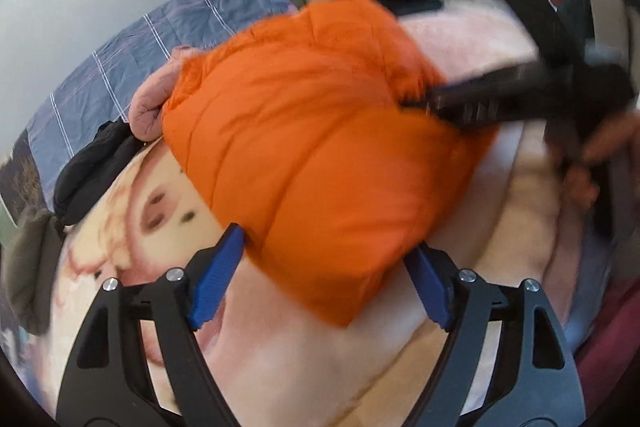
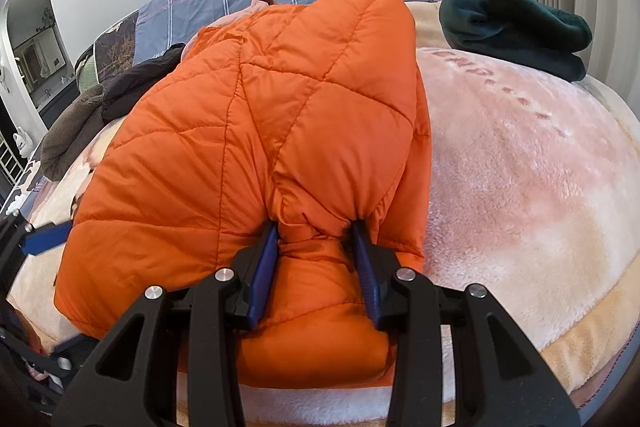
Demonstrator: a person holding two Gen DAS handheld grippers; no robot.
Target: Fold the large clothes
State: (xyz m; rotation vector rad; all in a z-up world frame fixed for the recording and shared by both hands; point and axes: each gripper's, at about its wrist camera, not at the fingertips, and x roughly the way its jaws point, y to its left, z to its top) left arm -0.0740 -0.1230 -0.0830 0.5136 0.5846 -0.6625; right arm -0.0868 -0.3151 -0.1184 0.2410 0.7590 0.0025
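Both jaws straddle the orange jacket (image 2: pixel 260 131): right pinching, left wide, loose.

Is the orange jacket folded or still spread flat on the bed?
Folded, at least partly. The orange jacket lies doubled over itself in a compact bundle on the blanket, its near end bunched between the right tongs.

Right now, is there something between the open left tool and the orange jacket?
Nothing visible. The left tool is open right at the near edge of the orange jacket, pads apart. The right tool already pinches a jacket fold.
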